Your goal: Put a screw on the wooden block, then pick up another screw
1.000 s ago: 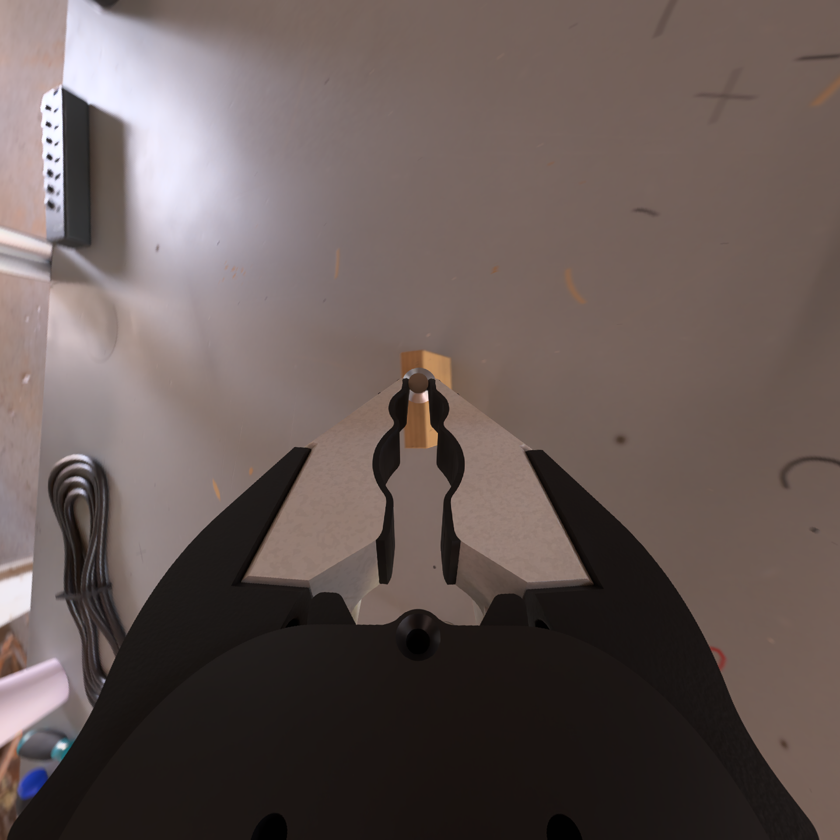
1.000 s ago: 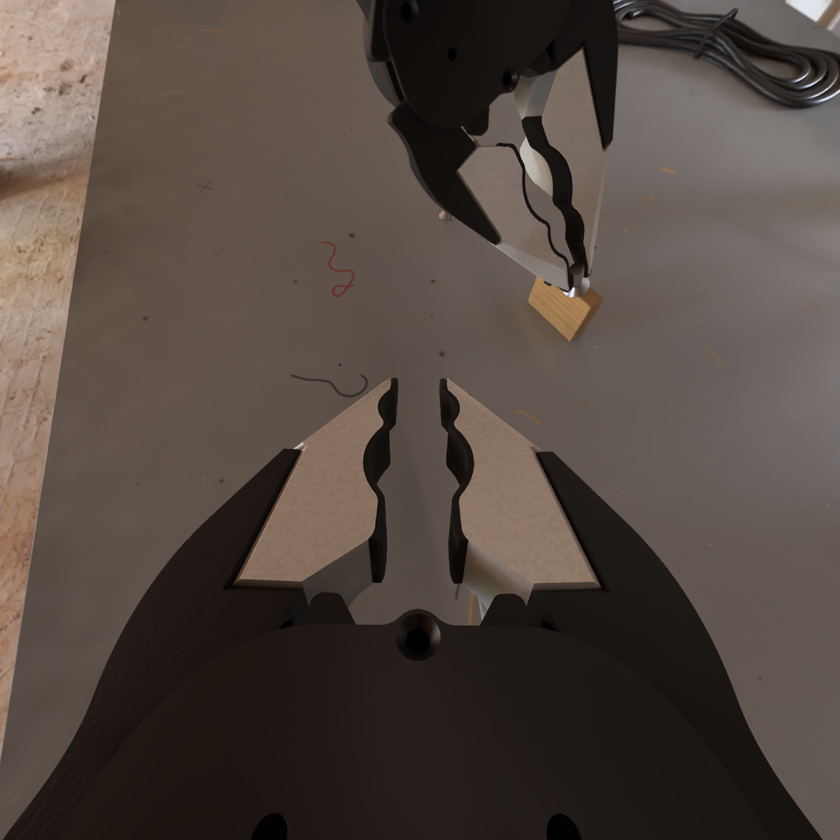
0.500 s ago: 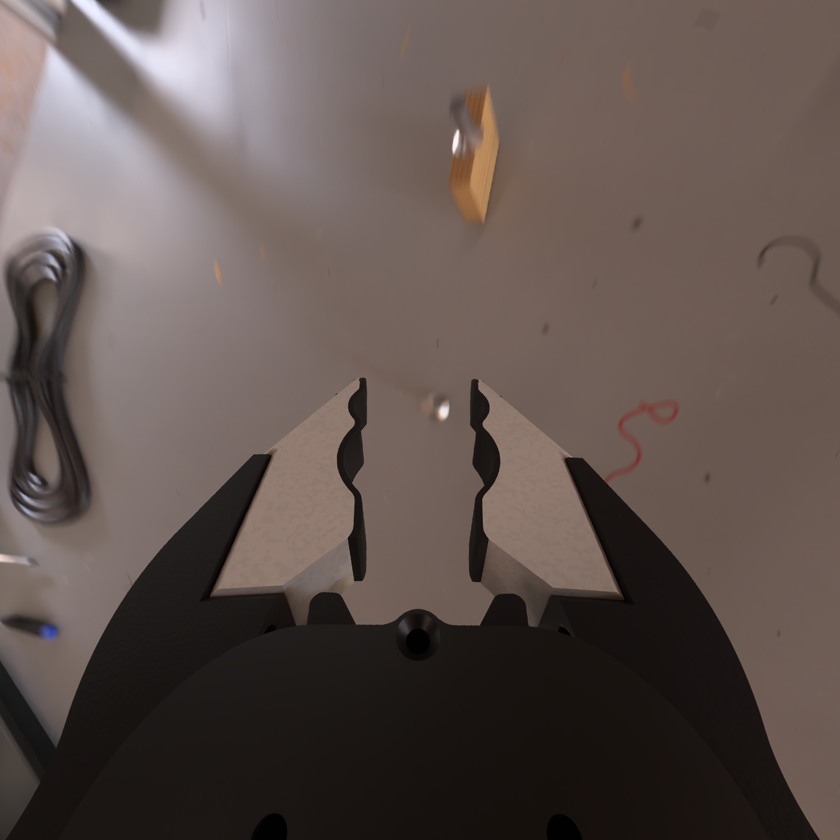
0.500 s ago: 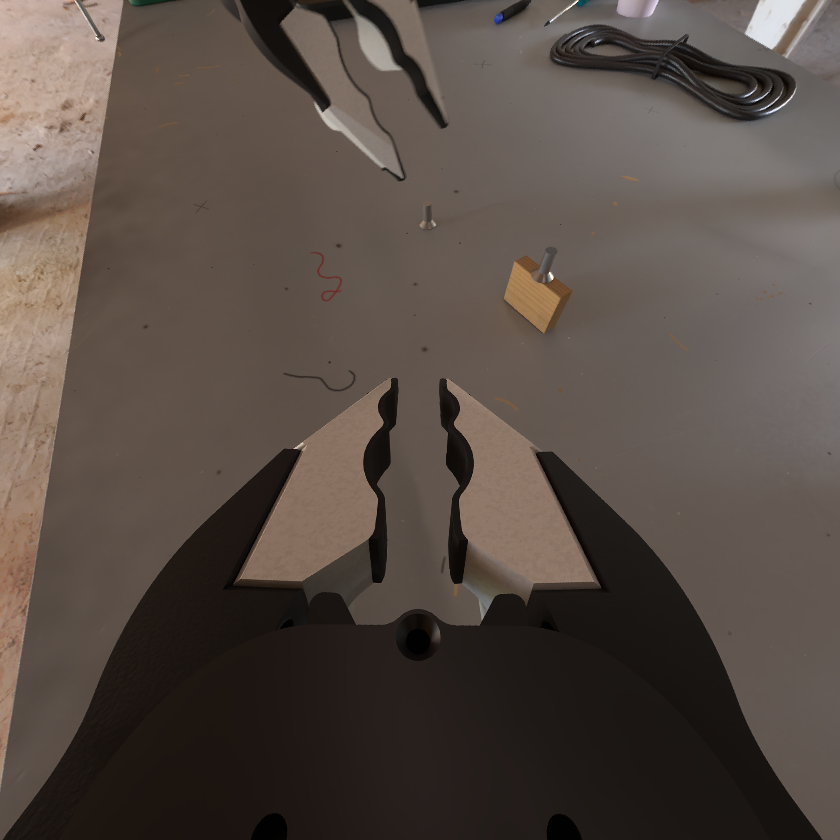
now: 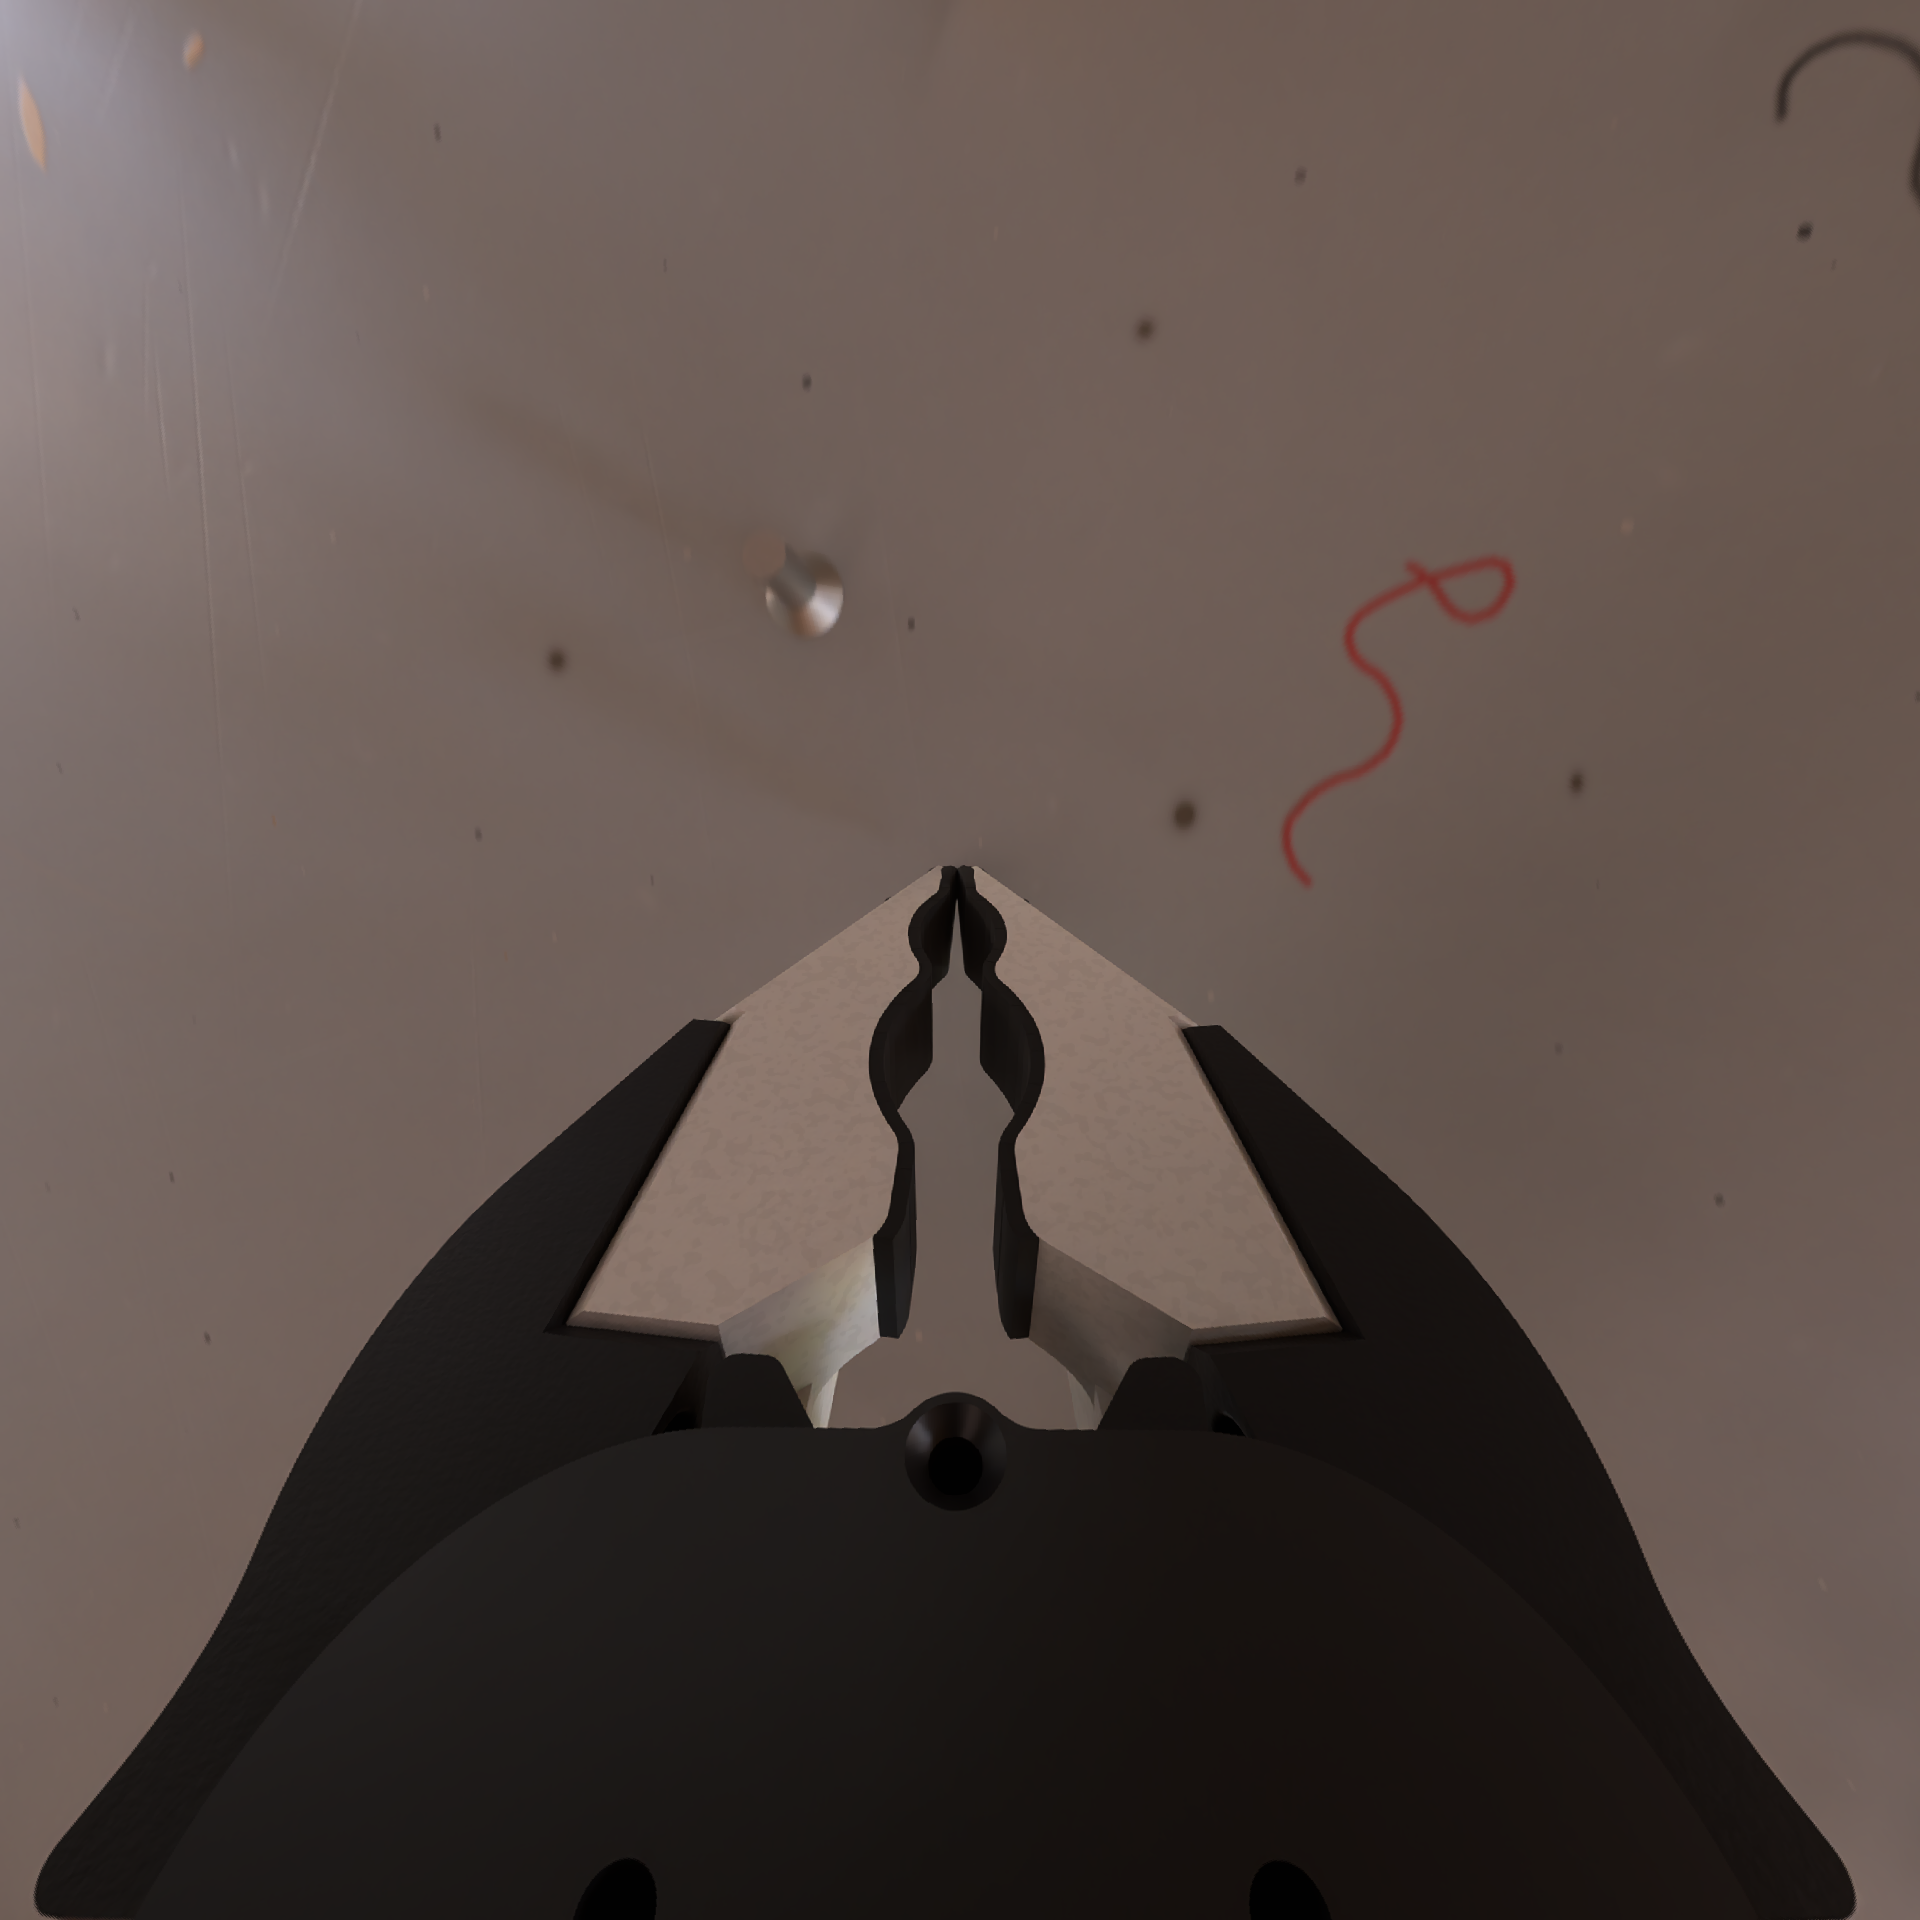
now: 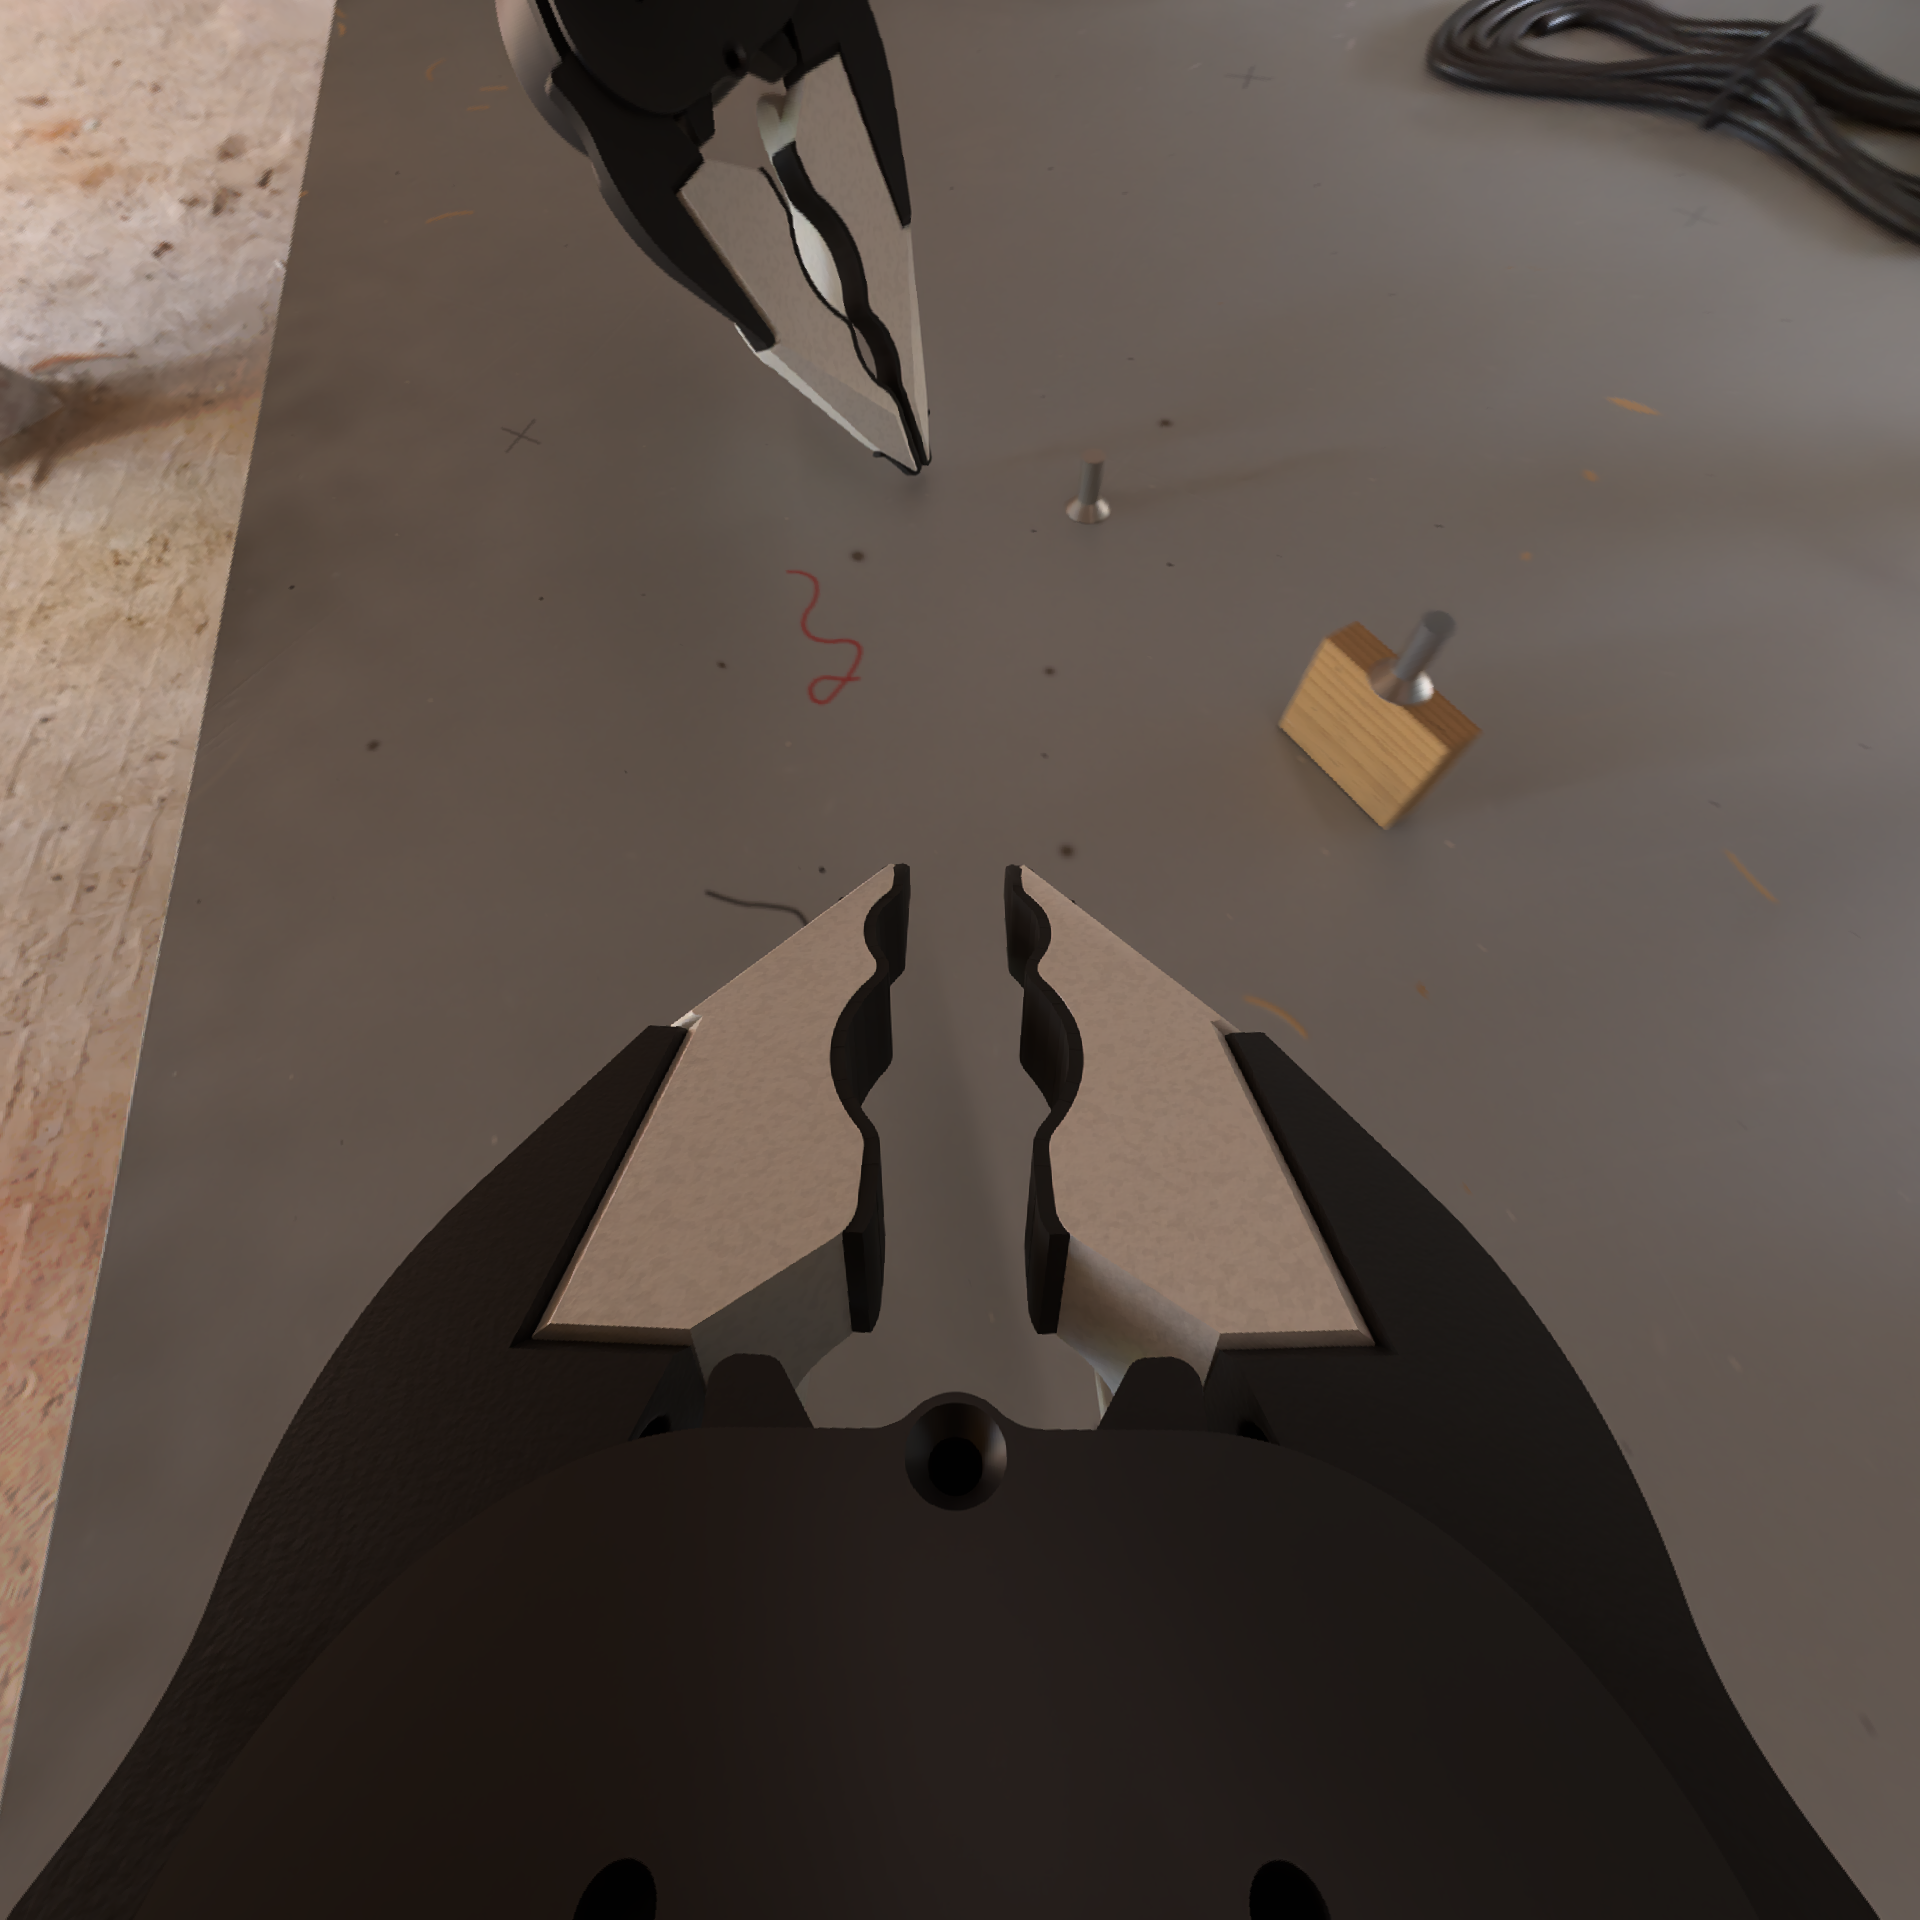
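Note:
A wooden block [image 6: 1377, 732] lies on the grey table with one screw [image 6: 1415, 661] standing head-down on its top. A second screw [image 6: 1088, 492] stands head-down on the table, left of and beyond the block; it also shows in the left wrist view [image 5: 800, 592]. My left gripper [image 5: 957, 873] is shut with nothing between its tips; its tips are at or just above the table surface, beside that screw and not around it. It also shows in the right wrist view [image 6: 914, 457], left of the screw. My right gripper [image 6: 957, 883] is open and empty, low over the table.
A coiled black cable [image 6: 1704, 94] lies at the far right. A red scribble [image 6: 828, 641] and a black scribble [image 6: 753, 902] mark the grey table [image 6: 1351, 1143]. The table's left edge [image 6: 281, 416] borders a rough sandy floor.
My left gripper let go of the first screw on the block, swung over to the second screw while open, then came down and shut beside it, empty. The right gripper stayed open.

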Motion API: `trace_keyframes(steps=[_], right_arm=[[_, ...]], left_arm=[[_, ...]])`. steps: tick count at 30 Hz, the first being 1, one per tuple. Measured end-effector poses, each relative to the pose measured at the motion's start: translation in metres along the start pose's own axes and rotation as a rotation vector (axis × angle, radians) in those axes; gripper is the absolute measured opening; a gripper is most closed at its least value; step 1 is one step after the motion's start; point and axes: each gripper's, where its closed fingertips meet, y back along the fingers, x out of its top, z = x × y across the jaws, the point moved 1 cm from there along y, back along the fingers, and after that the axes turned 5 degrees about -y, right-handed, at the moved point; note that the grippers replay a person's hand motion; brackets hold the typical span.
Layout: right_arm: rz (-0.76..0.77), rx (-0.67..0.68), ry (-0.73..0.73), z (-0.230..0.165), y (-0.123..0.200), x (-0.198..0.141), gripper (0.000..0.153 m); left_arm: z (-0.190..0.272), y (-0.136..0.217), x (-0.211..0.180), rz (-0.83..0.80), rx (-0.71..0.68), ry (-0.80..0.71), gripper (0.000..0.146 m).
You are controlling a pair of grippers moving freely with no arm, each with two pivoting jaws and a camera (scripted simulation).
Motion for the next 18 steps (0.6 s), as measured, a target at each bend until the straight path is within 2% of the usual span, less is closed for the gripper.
trace_keyframes(steps=[4, 8, 11, 13, 16, 18], right_arm=[[-0.008, 0.040, 0.016, -0.009, -0.034, 0.012, 0.020], [-0.024, 0.012, 0.043, -0.003, -0.075, 0.033, 0.021], [-0.040, -0.003, 0.046, 0.010, -0.104, 0.050, 0.025], [-0.071, -0.021, 0.062, 0.019, -0.121, 0.057, 0.028], [-0.113, -0.017, 0.083, 0.026, -0.145, 0.065, 0.030], [-0.145, -0.023, 0.098, 0.028, -0.160, 0.069, 0.030]], left_arm=[[-0.003, 0.014, -0.018, -0.046, 0.011, 0.011, 0.002], [-0.023, 0.023, 0.002, 0.080, 0.126, 0.005, 0.023], [-0.027, 0.012, -0.004, 0.036, 0.113, 0.015, 0.032], [-0.021, 0.004, -0.009, 0.021, 0.063, 0.027, 0.027], [-0.013, 0.002, -0.011, 0.053, 0.022, 0.062, 0.011], [-0.012, 0.004, -0.015, 0.053, 0.006, 0.101, 0.008]])
